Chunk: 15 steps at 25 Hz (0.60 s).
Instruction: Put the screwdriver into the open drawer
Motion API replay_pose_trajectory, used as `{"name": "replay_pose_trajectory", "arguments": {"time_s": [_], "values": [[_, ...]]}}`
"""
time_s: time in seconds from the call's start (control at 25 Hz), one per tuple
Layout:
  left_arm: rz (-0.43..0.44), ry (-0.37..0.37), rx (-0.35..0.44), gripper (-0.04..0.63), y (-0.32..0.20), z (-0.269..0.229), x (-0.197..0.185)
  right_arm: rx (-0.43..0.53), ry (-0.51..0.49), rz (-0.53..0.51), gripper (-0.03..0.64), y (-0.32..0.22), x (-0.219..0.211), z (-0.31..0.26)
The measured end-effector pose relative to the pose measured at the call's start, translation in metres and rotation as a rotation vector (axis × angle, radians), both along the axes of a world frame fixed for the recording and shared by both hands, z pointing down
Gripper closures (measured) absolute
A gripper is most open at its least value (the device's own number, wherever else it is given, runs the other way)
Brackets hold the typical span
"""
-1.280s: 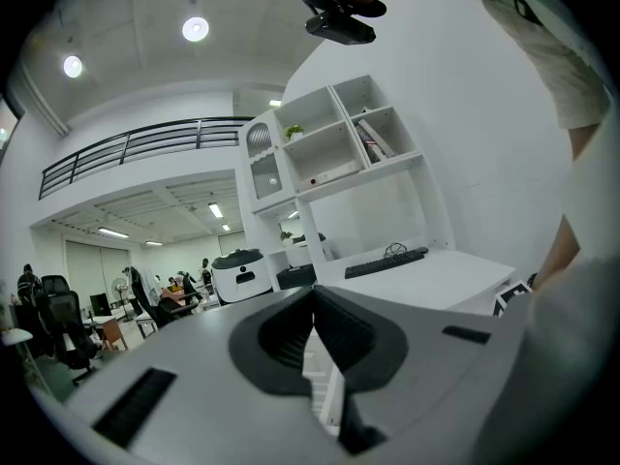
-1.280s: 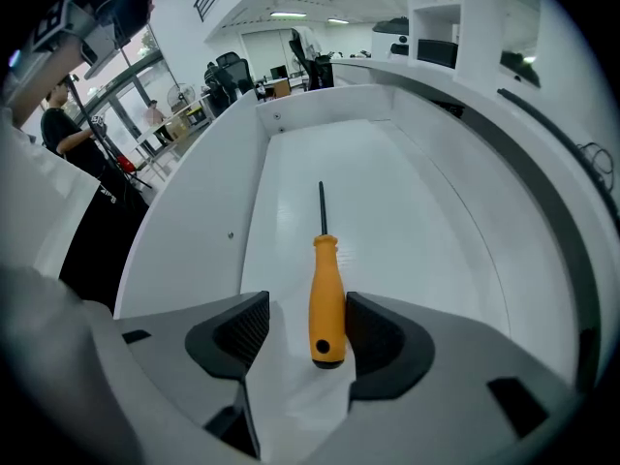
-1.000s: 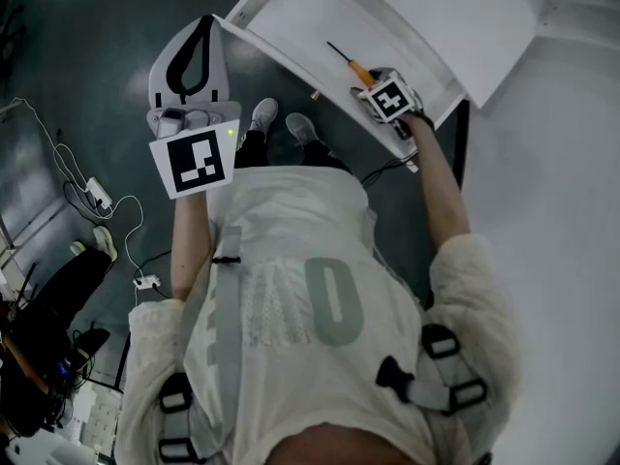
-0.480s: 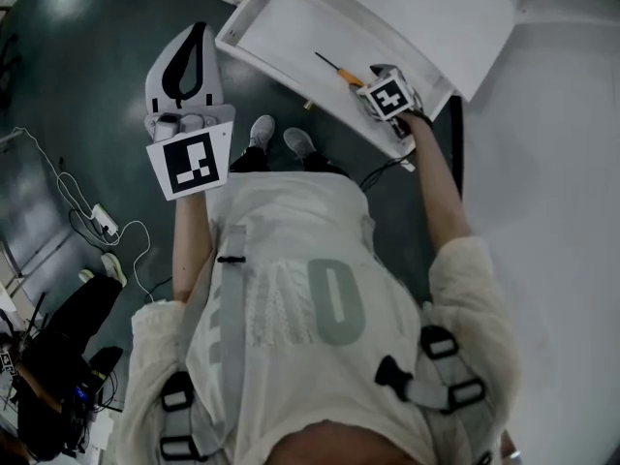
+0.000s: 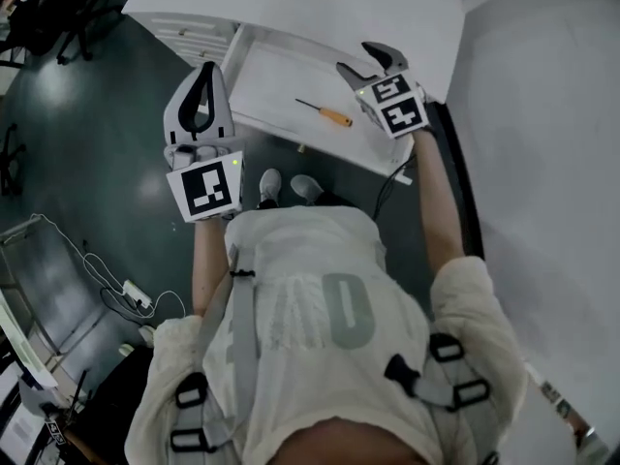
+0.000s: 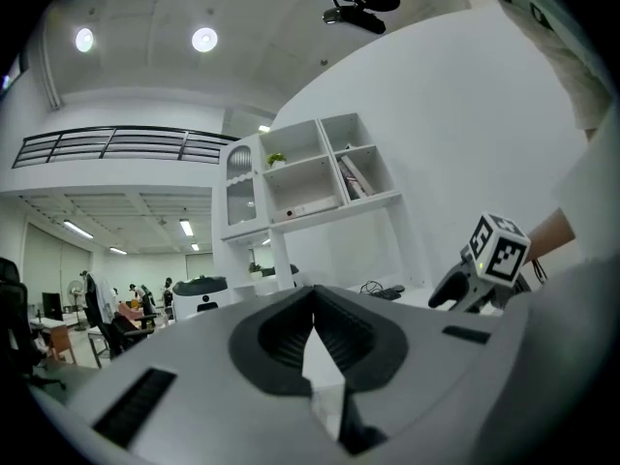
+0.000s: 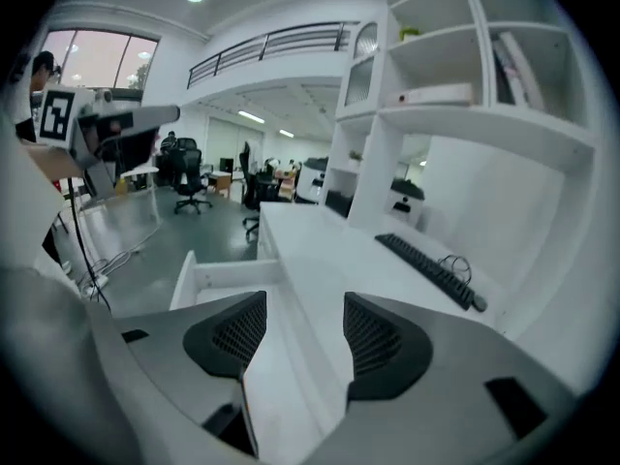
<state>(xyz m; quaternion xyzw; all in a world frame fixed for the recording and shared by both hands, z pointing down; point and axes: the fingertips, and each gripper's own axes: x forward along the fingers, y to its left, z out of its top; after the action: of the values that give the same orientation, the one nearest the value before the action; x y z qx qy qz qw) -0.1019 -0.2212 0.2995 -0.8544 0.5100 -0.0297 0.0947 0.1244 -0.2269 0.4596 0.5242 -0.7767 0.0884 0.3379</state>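
A: Screwdriver (image 5: 325, 113), where?
B: Lying flat on the white bottom of the open drawer (image 5: 260, 66), about mid-depth, in the right half. The orange handle points to the person's right and the dark shaft to the left. Nothing touches it.

A: Right gripper (image 5: 371, 65)?
B: Released. The jaws are spread wide with nothing between them. Its own view shows only the desk (image 7: 320, 245) and the drawer through the gap. In the head view it hangs over the drawer's right end, up and right of the handle, apart from the screwdriver.

A: Left gripper (image 5: 202, 77)?
B: Clenched on nothing. In its own view the pads meet in a line with no object between them. The head view shows it just left of the drawer's left end, over the dark floor (image 5: 87, 134). Its marker cube faces the camera.

A: Drawer state?
B: Pulled out from under the white desk, toward the person.

A: Other stuff?
B: The person's shoes (image 5: 271, 184) are on the floor, just in front of the drawer. A keyboard (image 7: 426, 269) sits on the desk in the right gripper view. A white shelf (image 6: 310, 177) stands against the wall in the left gripper view. That view also catches the right gripper at its right edge, cube up.
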Motion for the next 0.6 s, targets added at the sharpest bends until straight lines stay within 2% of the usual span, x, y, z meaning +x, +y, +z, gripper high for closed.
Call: {"name": "replay_pose_trajectory", "arguments": {"time_s": [0.24, 0.28, 0.36, 0.4, 0.6], "values": [[0.091, -0.055, 0.125, 0.589, 0.001, -0.034, 0.031, 0.281, -0.147, 0.043, 0.374, 0.014, -0.013, -0.109], [0.106, -0.047, 0.138, 0.589, 0.0, -0.039, 0.036, 0.328, -0.17, 0.064, 0.39, 0.018, -0.014, -0.123], [0.137, -0.021, 0.152, 0.589, 0.0, -0.048, 0.046, 0.418, -0.219, 0.12, 0.483, 0.026, -0.014, -0.147], [0.152, -0.011, 0.156, 0.589, 0.0, -0.052, 0.051, 0.454, -0.243, 0.149, 0.508, 0.03, -0.013, -0.155], [0.211, 0.012, 0.15, 0.589, 0.001, -0.054, 0.068, 0.571, -0.328, 0.283, 0.585, 0.049, -0.006, -0.171]]}}
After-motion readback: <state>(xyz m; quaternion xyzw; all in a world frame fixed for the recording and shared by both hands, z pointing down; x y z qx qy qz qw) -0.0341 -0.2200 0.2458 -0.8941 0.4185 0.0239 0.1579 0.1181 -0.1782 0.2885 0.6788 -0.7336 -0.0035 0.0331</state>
